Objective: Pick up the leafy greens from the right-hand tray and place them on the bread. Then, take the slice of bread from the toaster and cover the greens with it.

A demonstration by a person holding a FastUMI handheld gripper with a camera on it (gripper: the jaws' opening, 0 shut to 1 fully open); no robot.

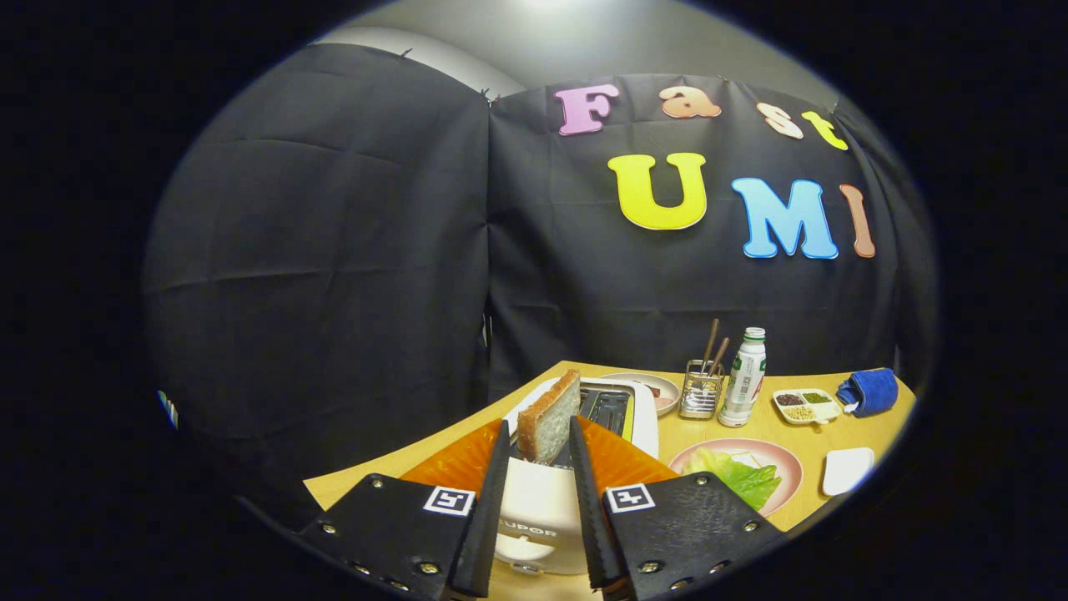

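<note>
A toasted bread slice (548,421) stands on edge, tilted, between my fingers, with its lower end just over the white toaster (541,505). My gripper (540,427) is shut on this slice, one finger on each face. The toaster's open slot (609,405) lies just beyond the slice. To the right of the fingers, a pink plate (788,467) holds leafy greens (738,477) with something pale under them.
An orange mat (455,461) lies under the toaster. Behind it is a second pink plate (663,391). A cutlery holder (701,392), a bottle (744,380), a divided condiment dish (805,406), a blue cloth (869,391) and a small white dish (847,469) stand on the wooden table (884,426).
</note>
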